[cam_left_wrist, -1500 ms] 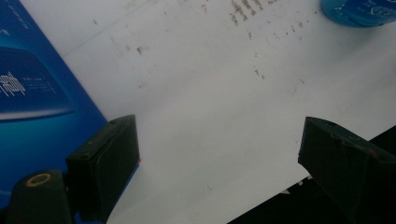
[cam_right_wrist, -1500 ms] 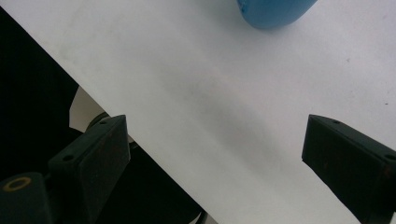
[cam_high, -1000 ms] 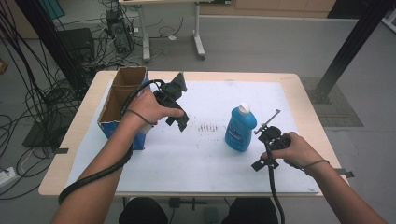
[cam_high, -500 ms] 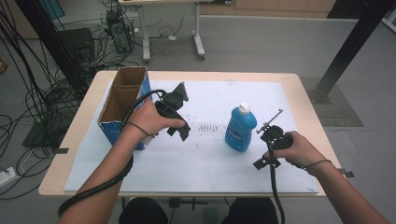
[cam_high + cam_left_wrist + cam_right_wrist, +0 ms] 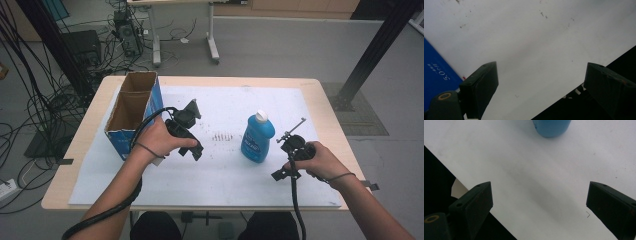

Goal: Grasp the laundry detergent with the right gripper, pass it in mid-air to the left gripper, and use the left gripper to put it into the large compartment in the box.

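The brown box (image 5: 131, 107) at the left of the frame looks empty inside. The blue bottle (image 5: 257, 138) stands near the middle, cap up. My left gripper (image 5: 195, 152) and right gripper (image 5: 280, 175) are wide open, holding nothing.

We take the bottle (image 5: 257, 137) as landmark, standing on the sheet (image 5: 230, 175) on the table (image 5: 320, 90). Cardboard box (image 5: 131, 112) well left of it, left gripper (image 5: 196, 150) between them, right gripper (image 5: 280, 174) just right and nearer us.
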`<action>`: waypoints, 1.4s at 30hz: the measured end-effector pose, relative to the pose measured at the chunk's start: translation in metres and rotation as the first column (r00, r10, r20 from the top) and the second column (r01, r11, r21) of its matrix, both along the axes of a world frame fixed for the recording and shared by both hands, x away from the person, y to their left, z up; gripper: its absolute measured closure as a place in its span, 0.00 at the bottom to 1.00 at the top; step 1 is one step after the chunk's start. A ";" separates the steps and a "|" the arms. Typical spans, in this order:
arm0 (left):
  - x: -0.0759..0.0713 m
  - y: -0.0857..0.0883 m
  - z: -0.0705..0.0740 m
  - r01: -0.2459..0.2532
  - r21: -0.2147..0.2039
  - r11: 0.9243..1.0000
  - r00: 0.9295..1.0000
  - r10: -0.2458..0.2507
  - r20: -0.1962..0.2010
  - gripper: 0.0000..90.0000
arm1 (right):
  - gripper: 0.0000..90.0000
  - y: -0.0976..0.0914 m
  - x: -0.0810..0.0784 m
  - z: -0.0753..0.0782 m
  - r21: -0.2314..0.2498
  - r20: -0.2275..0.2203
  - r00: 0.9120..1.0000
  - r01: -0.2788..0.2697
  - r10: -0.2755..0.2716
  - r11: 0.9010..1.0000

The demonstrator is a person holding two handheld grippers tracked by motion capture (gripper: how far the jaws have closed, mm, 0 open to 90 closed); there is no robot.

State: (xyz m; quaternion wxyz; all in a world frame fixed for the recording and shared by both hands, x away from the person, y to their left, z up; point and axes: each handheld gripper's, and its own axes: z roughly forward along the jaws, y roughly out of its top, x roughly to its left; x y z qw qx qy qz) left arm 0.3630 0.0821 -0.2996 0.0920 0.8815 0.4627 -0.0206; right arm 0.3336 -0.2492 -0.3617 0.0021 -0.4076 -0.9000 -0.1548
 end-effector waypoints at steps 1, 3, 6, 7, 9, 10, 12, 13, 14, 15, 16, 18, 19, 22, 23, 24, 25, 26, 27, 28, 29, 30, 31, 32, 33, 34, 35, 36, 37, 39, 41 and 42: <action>0.000 0.000 -0.001 0.000 -0.004 1.000 1.000 0.000 0.003 0.14 | 0.07 -0.001 0.000 -0.002 0.006 0.002 1.000 0.004 -0.004 1.000; -0.001 0.000 -0.002 -0.002 -0.007 1.000 1.000 0.002 0.005 0.14 | 0.07 -0.003 0.001 -0.002 0.020 0.009 1.000 0.009 -0.010 1.000; -0.002 0.000 -0.002 -0.003 -0.012 1.000 1.000 0.003 0.013 0.14 | 0.07 -0.005 0.002 -0.003 0.028 0.016 1.000 0.014 -0.014 1.000; -0.002 0.000 -0.003 -0.002 -0.013 1.000 1.000 0.002 0.015 0.14 | 0.07 -0.007 0.002 -0.003 0.037 0.022 1.000 0.019 -0.019 0.999; -0.002 0.000 -0.005 -0.003 -0.014 1.000 1.000 0.003 0.012 0.14 | 0.07 -0.009 0.002 -0.004 0.052 0.038 0.999 0.017 -0.019 0.999; -0.002 0.000 -0.005 -0.003 -0.014 1.000 1.000 0.003 0.012 0.14 | 0.07 -0.009 0.002 -0.004 0.052 0.038 0.999 0.017 -0.019 0.999; -0.001 0.000 -0.006 -0.004 -0.016 1.000 1.000 0.004 0.008 0.14 | 0.07 -0.010 0.002 -0.005 0.059 0.054 0.998 0.011 -0.014 0.998; -0.001 0.001 -0.007 -0.004 -0.015 1.000 1.000 0.004 0.007 0.14 | 0.07 -0.010 0.002 -0.005 0.064 0.065 0.998 0.009 -0.013 0.998; -0.001 0.001 -0.007 -0.005 -0.013 1.000 1.000 0.005 0.007 0.14 | 0.07 -0.010 0.001 -0.007 0.074 0.073 0.997 0.004 -0.009 0.997; -0.002 0.001 -0.008 -0.008 -0.014 1.000 1.000 0.008 0.006 0.14 | 0.07 -0.011 0.001 -0.008 0.079 0.077 0.997 0.000 -0.006 0.997; -0.002 0.001 -0.008 -0.006 -0.014 1.000 1.000 0.006 0.005 0.14 | 0.07 -0.011 0.001 -0.008 0.079 0.077 0.997 0.000 -0.006 0.997; -0.001 0.002 -0.008 -0.008 -0.016 1.000 1.000 0.008 0.008 0.14 | 0.07 -0.011 0.001 -0.010 0.081 0.078 0.997 -0.001 -0.006 0.997; 0.000 0.002 -0.007 -0.009 -0.016 1.000 1.000 0.009 0.011 0.14 | 0.07 -0.011 0.001 -0.011 0.083 0.084 0.996 -0.002 -0.005 0.997; 0.000 0.002 -0.007 -0.010 -0.019 1.000 1.000 0.011 0.015 0.14 | 0.07 -0.011 0.001 -0.012 0.085 0.100 0.995 -0.008 -0.001 0.996; 0.001 0.002 -0.006 -0.012 -0.019 1.000 1.000 0.013 0.016 0.14 | 0.07 -0.011 0.000 -0.013 0.090 0.104 0.995 -0.009 0.000 0.996; 0.001 0.002 -0.006 -0.011 -0.021 1.000 1.000 0.012 0.021 0.14 | 0.07 -0.011 0.000 -0.014 0.101 0.126 0.992 -0.015 0.002 0.995; 0.001 0.002 -0.006 -0.011 -0.021 1.000 1.000 0.012 0.021 0.14 | 0.07 -0.011 0.000 -0.014 0.101 0.126 0.992 -0.015 0.002 0.995; 0.001 0.002 -0.006 -0.011 -0.022 1.000 1.000 0.011 0.020 0.14 | 0.07 -0.011 -0.001 -0.015 0.104 0.129 0.992 -0.014 0.001 0.994; 0.001 0.002 -0.006 -0.009 -0.021 1.000 1.000 0.009 0.021 0.14 | 0.07 -0.012 -0.002 -0.017 0.112 0.144 0.990 -0.019 0.003 0.994; 0.001 0.002 -0.006 -0.010 -0.025 1.000 1.000 0.010 0.023 0.14 | 0.07 -0.012 -0.002 -0.017 0.112 0.144 0.990 -0.019 0.003 0.994; 0.001 0.001 -0.006 -0.011 -0.028 1.000 1.000 0.012 0.023 0.14 | 0.07 -0.012 -0.002 -0.019 0.115 0.146 0.989 -0.020 0.003 0.993; 0.002 0.001 -0.006 -0.011 -0.029 1.000 1.000 0.011 0.025 0.14 | 0.07 -0.013 -0.002 -0.020 0.122 0.152 0.988 -0.020 0.001 0.992; 0.002 0.002 -0.005 -0.011 -0.030 0.999 1.000 0.012 0.027 0.14 | 0.07 -0.013 -0.002 -0.021 0.128 0.157 0.988 -0.021 0.001 0.992; 0.002 0.002 -0.006 -0.013 -0.034 0.999 1.000 0.014 0.028 0.14 | 0.07 -0.014 -0.003 -0.022 0.132 0.170 0.985 -0.028 0.005 0.991; 0.002 0.002 -0.006 -0.013 -0.034 0.999 1.000 0.014 0.028 0.14 | 0.07 -0.014 -0.003 -0.022 0.132 0.170 0.985 -0.028 0.005 0.991; 0.002 0.002 -0.006 -0.015 -0.035 0.999 0.999 0.016 0.029 0.14 | 0.07 -0.014 -0.003 -0.023 0.137 0.184 0.983 -0.032 0.006 0.990; 0.002 0.002 -0.006 -0.014 -0.034 0.999 0.999 0.015 0.029 0.14 | 0.07 -0.014 -0.004 -0.023 0.143 0.188 0.982 -0.034 0.007 0.989; 0.003 0.002 -0.006 -0.011 -0.030 0.999 1.000 0.011 0.028 0.14 | 0.07 -0.016 -0.004 -0.024 0.153 0.200 0.980 -0.038 0.007 0.987; 0.002 0.002 -0.006 -0.014 -0.032 0.999 1.000 0.014 0.028 0.14 | 0.07 -0.016 -0.004 -0.025 0.159 0.205 0.979 -0.037 0.004 0.987; 0.003 0.002 -0.007 -0.016 -0.032 0.999 0.999 0.017 0.027 0.14 | 0.07 -0.017 -0.005 -0.026 0.167 0.219 0.976 -0.045 0.007 0.985; 0.003 0.002 -0.007 -0.017 -0.033 0.999 0.999 0.018 0.028 0.14 | 0.06 -0.017 -0.005 -0.027 0.178 0.227 0.974 -0.047 0.006 0.983; 0.003 0.003 -0.007 -0.018 -0.034 0.999 0.999 0.019 0.026 0.14 | 0.06 -0.017 -0.006 -0.027 0.186 0.232 0.973 -0.049 0.005 0.981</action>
